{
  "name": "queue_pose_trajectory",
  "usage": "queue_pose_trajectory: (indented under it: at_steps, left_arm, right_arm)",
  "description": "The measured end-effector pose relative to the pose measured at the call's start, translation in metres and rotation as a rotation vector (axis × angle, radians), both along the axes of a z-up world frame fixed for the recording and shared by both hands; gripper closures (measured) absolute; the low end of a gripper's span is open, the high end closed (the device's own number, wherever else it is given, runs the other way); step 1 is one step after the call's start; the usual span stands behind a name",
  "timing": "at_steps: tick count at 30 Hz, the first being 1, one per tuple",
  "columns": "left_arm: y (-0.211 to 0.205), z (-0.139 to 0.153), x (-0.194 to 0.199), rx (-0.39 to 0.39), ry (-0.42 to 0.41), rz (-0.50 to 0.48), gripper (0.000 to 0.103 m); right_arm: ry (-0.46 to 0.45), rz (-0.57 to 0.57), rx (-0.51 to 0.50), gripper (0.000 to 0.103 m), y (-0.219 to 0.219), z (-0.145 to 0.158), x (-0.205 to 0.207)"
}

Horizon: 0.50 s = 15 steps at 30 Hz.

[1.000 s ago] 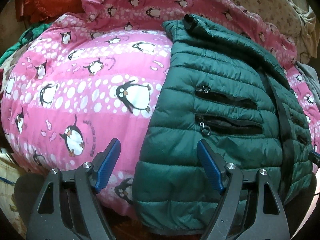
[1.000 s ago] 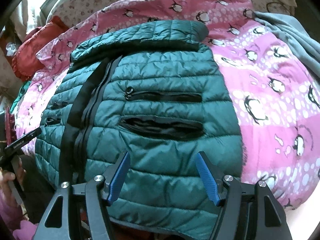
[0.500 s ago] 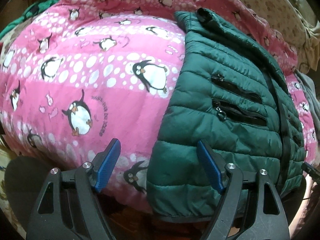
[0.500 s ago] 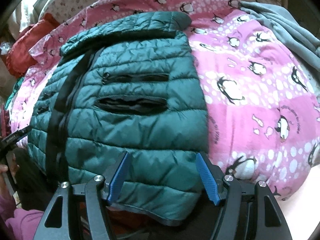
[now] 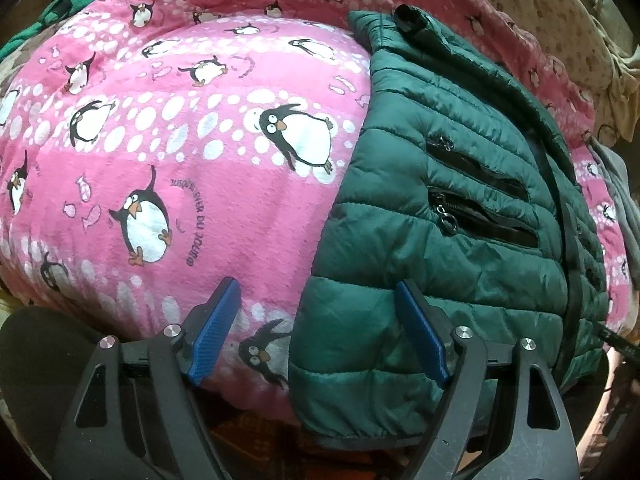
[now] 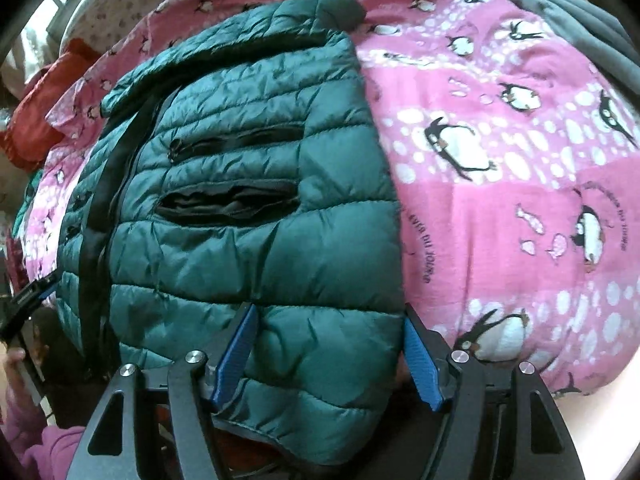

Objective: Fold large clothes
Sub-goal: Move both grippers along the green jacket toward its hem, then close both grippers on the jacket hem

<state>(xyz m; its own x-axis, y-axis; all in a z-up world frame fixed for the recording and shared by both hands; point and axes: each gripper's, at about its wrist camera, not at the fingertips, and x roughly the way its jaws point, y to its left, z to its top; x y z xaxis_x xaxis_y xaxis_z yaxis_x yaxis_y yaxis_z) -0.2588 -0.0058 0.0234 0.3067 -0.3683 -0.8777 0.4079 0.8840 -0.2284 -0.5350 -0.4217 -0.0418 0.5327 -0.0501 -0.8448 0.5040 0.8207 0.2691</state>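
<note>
A dark green quilted jacket (image 5: 448, 208) lies front up on a pink penguin blanket (image 5: 192, 168), zipped, with two open chest pockets. Its hem hangs over the near edge. My left gripper (image 5: 318, 334) is open, straddling the jacket's left bottom corner, with its right finger over the hem and its left finger over the blanket. In the right wrist view the jacket (image 6: 248, 208) fills the left half. My right gripper (image 6: 330, 354) is open around the jacket's right bottom corner, jaws on either side of the hem.
The pink blanket (image 6: 520, 184) covers a bed. A grey garment (image 6: 580, 12) lies at the far right. A red cloth (image 6: 36, 112) sits at the far left. The other gripper's tip (image 6: 32, 292) shows at the jacket's left hem.
Both grippers have moved outward and down toward the jacket's bottom corners, the left one leftward and the right one rightward. Both stay open.
</note>
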Motion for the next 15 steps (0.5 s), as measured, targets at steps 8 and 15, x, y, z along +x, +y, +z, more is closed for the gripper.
queue_pose_trajectory:
  at_steps: [8,15]
  left_arm:
    - [-0.001,0.0,-0.002,-0.019,0.002,-0.009,0.023]
    - [-0.011,-0.005,-0.014,-0.022,0.03,-0.075,0.023]
  right_arm:
    - [0.001,-0.008,0.015,0.034,-0.006,-0.001,-0.001]
    - [-0.013,0.008,0.056,0.034,-0.008,-0.004,-0.003]
